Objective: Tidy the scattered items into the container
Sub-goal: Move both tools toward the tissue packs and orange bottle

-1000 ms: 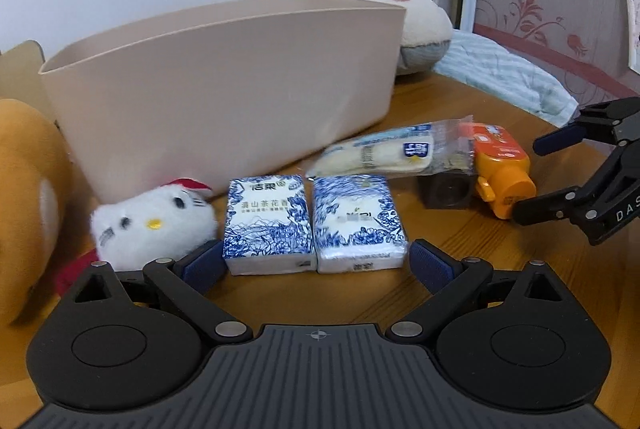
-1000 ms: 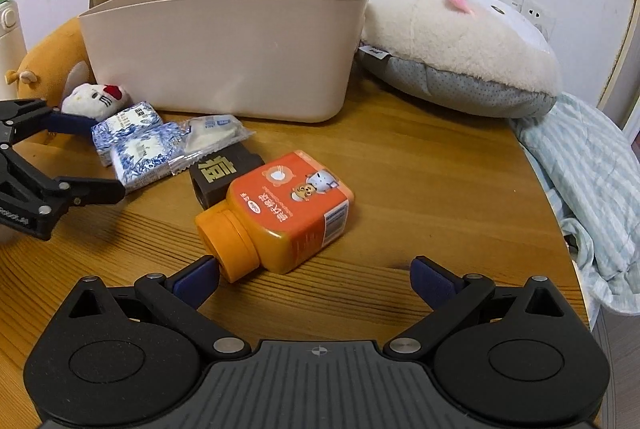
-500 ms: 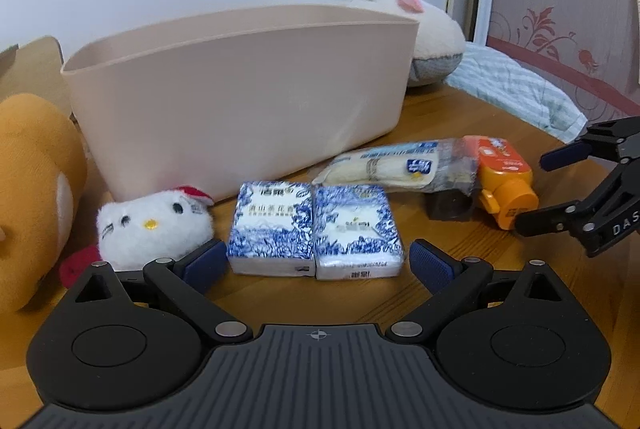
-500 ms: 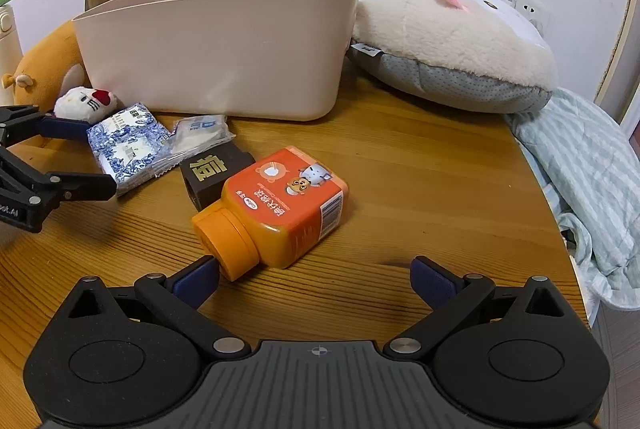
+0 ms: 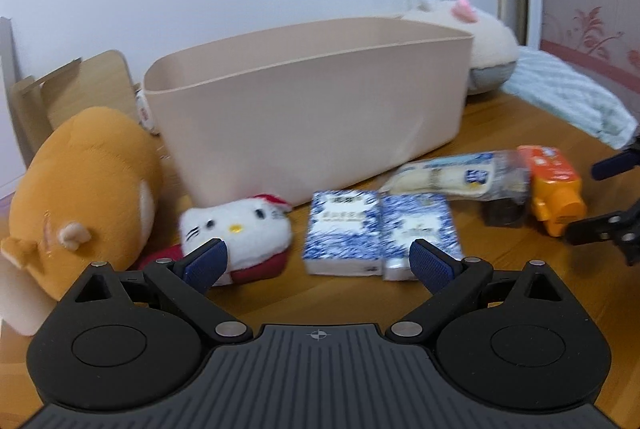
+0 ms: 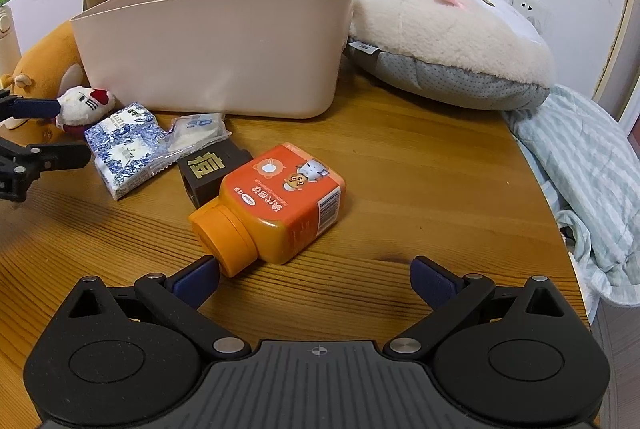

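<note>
Wooden table (image 6: 420,165), clutter lying before the empty bin (image 6: 224,49): nearest, the right gripper (image 6: 314,271) gapes at the bottle (image 6: 276,205). It looks rigid, slick and weighty; grip across its flat sides. Farther left, the left gripper (image 5: 320,259) also gapes, near soft, light tissue packs (image 5: 380,229).

Beige container (image 6: 224,49); beside it blue-and-white patterned tissue packs (image 5: 380,231), an orange bottle (image 6: 276,205), a white-and-red plush (image 5: 240,229).

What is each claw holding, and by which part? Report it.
Nothing. The left claw and right claw are both open and empty; the orange bottle lies ungripped on the table.
</note>
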The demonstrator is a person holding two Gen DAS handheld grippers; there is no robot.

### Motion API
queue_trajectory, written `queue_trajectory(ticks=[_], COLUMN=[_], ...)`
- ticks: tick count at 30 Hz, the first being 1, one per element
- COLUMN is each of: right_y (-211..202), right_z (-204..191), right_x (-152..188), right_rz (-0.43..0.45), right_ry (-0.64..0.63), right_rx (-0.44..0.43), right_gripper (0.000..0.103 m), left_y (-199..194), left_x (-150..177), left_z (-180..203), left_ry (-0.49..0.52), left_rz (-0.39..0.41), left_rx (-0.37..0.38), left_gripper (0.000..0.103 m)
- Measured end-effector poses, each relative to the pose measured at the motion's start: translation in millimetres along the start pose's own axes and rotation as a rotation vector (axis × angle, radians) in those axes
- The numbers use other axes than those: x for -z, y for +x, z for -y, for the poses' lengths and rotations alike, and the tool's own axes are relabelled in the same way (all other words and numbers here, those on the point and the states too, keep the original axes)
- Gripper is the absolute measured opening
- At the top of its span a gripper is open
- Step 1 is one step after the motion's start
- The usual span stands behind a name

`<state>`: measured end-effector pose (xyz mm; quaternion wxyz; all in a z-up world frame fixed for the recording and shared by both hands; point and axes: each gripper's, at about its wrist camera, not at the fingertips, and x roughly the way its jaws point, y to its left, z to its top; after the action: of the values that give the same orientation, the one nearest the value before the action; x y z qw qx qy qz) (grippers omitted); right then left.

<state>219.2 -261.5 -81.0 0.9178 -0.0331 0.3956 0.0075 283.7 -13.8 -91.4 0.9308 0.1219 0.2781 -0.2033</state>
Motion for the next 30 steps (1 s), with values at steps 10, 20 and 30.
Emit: queue_trajectory(ticks=[10,20,30], right_y=[0,1,2], right_z=[0,2,2], right_x=[0,1,1], right_rz=[0.0,0.0,0.005], right_ry=[0.004,0.007,0.013], right_rx=[0.006,0.001,-0.004], right_gripper=[0.103,0.103,0.103], left_y=[13,21,23], left_x=[-1,-1,-1], left_z=[0,-1,13], left_ry=[0.001,0.0,0.04], left_rz=[-0.017,-0.07,-0.048], left_rx=[-0.096,-0.156,-0.082], left_gripper=[0.099,0.1,0.1])
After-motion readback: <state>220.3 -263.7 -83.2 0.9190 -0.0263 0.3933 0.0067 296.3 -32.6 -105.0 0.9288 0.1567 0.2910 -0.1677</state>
